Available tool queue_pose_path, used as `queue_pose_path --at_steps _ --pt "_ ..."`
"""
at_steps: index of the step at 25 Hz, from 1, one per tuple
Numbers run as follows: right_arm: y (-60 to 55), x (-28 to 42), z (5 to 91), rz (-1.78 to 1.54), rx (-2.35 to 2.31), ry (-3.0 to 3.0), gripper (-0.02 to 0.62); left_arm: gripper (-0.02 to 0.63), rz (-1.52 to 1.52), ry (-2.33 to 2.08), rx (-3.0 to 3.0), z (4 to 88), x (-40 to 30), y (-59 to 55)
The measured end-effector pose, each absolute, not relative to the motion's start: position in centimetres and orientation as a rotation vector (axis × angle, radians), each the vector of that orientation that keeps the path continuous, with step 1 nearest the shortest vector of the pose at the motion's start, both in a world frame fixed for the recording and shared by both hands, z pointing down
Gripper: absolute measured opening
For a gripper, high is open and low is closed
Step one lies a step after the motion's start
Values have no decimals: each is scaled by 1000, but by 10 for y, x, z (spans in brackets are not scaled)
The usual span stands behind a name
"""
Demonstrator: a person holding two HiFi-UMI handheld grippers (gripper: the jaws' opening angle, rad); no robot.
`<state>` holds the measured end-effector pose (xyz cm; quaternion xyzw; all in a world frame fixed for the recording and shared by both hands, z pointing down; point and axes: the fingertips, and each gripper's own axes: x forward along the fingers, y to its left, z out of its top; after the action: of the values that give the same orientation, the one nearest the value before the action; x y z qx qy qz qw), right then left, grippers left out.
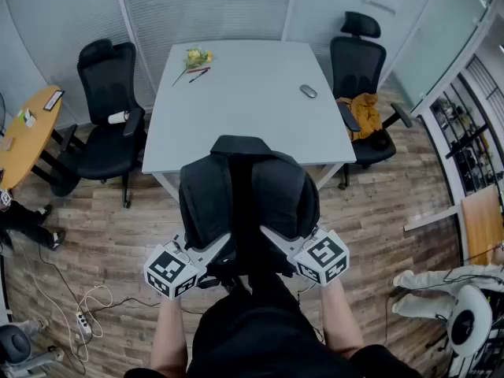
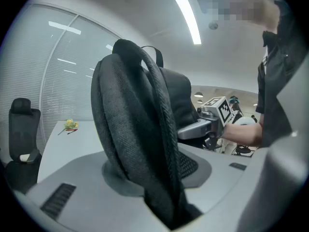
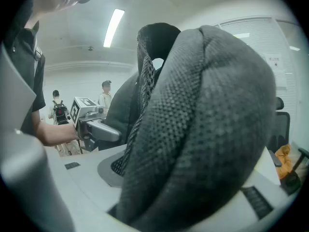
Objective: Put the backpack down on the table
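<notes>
I hold a black backpack [image 1: 248, 199] up in the air in front of me, near the front edge of the light grey table [image 1: 252, 109]. My left gripper [image 1: 206, 252] is shut on its left shoulder strap [image 2: 145, 139], which fills the space between the jaws in the left gripper view. Gripping the padded right strap [image 3: 203, 129], my right gripper [image 1: 282, 242] is also shut. The pack hangs between both grippers, upper part toward the table. Across the pack, each gripper view shows the other gripper [image 2: 212, 117] [image 3: 89, 120].
On the table lie a yellow flower with pens [image 1: 195, 60] at the far left and a mouse [image 1: 308, 91] at the right. Black office chairs [image 1: 106, 120] [image 1: 358, 77] flank the table. Cables and a power strip [image 1: 79, 309] lie on the wooden floor at left.
</notes>
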<state>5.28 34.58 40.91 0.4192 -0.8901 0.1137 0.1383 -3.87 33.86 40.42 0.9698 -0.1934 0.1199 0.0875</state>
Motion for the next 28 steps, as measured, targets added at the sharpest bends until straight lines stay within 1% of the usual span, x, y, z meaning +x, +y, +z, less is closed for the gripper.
queue_pose_path --at_steps 15,19,28 --pt "366 31 406 293 1205 -2561 203 149 348 -592 2890 403 -60 359" --pt "365 26 410 332 1193 -2569 216 149 360 -604 2876 405 -65 360" --pt "354 32 421 395 1184 -2564 216 149 388 -605 2840 415 -59 349"
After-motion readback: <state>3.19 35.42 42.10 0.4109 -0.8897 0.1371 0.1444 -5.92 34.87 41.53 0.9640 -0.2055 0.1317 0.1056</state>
